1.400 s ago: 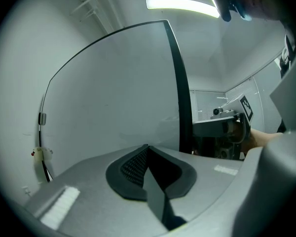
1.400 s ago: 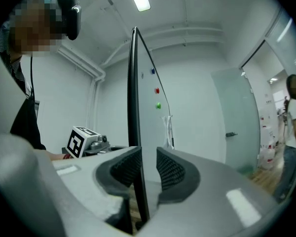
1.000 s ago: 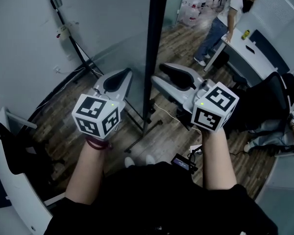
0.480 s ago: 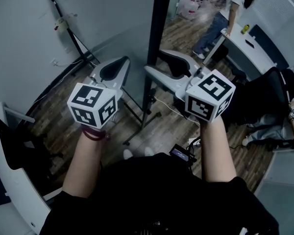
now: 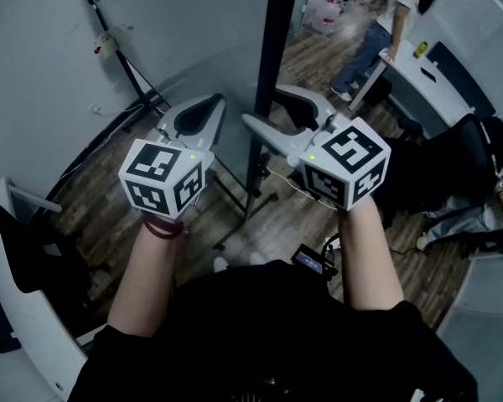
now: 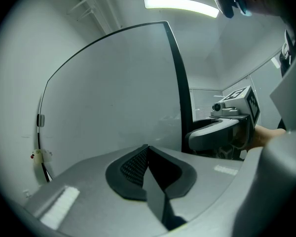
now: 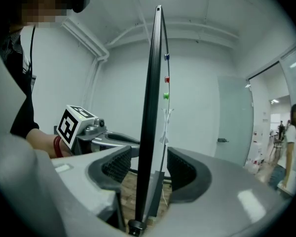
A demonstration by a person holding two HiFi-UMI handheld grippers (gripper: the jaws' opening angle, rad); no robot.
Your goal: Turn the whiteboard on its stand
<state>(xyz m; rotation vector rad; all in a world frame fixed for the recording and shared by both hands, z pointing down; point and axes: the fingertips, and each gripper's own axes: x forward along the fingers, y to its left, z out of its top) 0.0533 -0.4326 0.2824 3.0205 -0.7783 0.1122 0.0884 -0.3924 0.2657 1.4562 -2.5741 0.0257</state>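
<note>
The whiteboard [image 5: 193, 32] stands upright on its stand [image 5: 235, 224], and its black edge [image 5: 267, 74] runs down the middle of the head view. My right gripper [image 5: 264, 107] straddles that edge [image 7: 152, 107]. Its jaws are opening, one pad [image 7: 119, 167] on each side of the frame, each with a gap to it. My left gripper [image 5: 197, 107] hovers just left of the edge, in front of the board's pale face [image 6: 113, 98]. Its pads [image 6: 138, 164] meet with nothing between them.
A person [image 5: 377, 32] stands at the back right by a white table [image 5: 419, 82]. A black chair [image 5: 453, 174] is at the right. A tripod [image 5: 121, 65] leans behind the board at the left. Coloured magnets [image 7: 166, 78] sit on the board. A small device [image 5: 312, 262] lies on the wooden floor.
My right gripper's jaws have spread apart around the board's edge, and the gripper has shifted a little to the left. My left gripper has barely moved.
</note>
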